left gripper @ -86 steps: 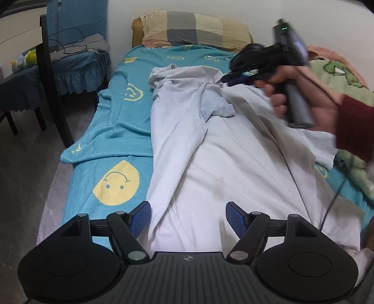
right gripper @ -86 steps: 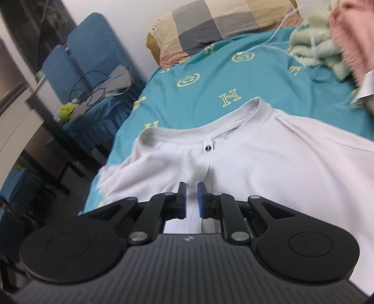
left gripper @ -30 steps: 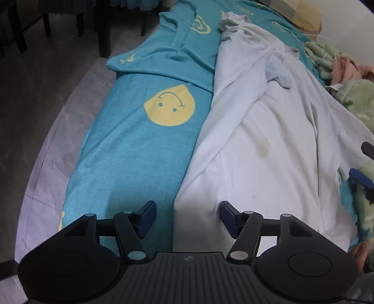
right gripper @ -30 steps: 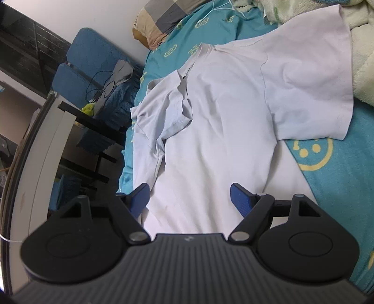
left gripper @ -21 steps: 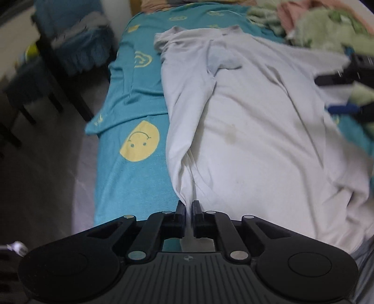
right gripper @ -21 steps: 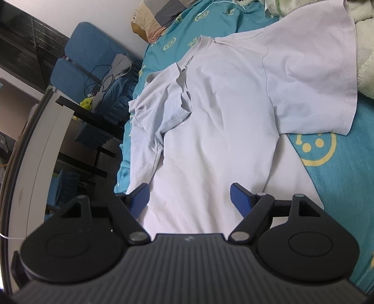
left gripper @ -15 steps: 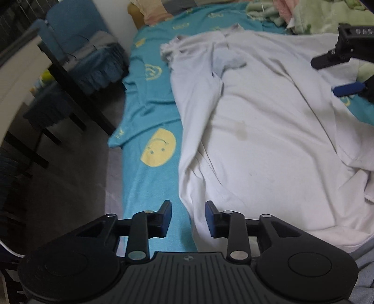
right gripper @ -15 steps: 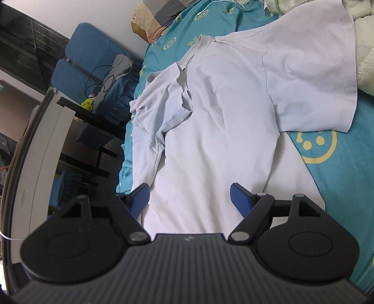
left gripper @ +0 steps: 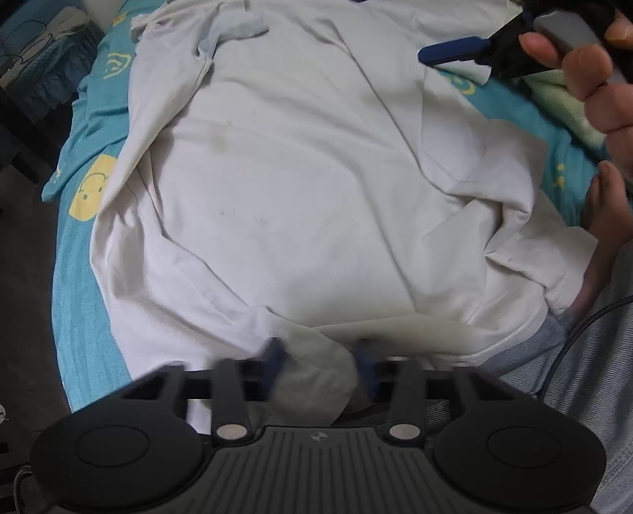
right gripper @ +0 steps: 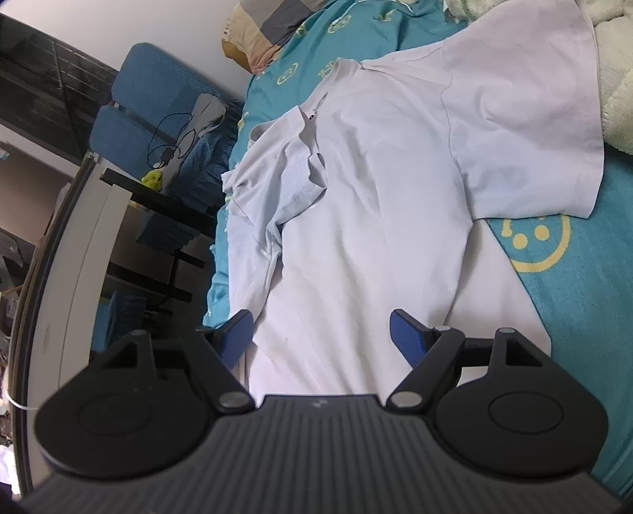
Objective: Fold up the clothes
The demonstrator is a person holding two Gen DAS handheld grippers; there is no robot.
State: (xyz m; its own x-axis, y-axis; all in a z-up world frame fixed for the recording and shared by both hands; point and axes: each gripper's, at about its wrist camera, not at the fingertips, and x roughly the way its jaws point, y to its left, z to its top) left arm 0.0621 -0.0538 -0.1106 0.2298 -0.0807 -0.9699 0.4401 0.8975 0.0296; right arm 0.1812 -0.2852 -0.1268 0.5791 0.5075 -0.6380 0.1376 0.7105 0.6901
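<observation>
A white short-sleeved shirt [left gripper: 300, 174] lies spread on a teal bedsheet [left gripper: 79, 253], collar at the far end, bottom hem near me and rumpled. My left gripper [left gripper: 318, 369] is open at the hem, blurred, with a fold of hem cloth between its fingers. In the right wrist view the shirt [right gripper: 379, 221] lies flat, one sleeve spread at the right, the other sleeve bunched at the left. My right gripper [right gripper: 322, 336] is open and empty above the shirt's body. It also shows in the left wrist view [left gripper: 467, 51], held by a hand over the right sleeve.
A checked pillow [right gripper: 269, 27] lies at the head of the bed. A pale green blanket [right gripper: 617, 83] is heaped along the right side. Blue chairs [right gripper: 146, 106] with cables and a dark table [right gripper: 158, 221] stand left of the bed, beyond its left edge.
My left gripper shut on the hem's left corner, opened again, and moved right along the hem to its middle. The hem is now more bunched. The right gripper has stayed open and nearly still.
</observation>
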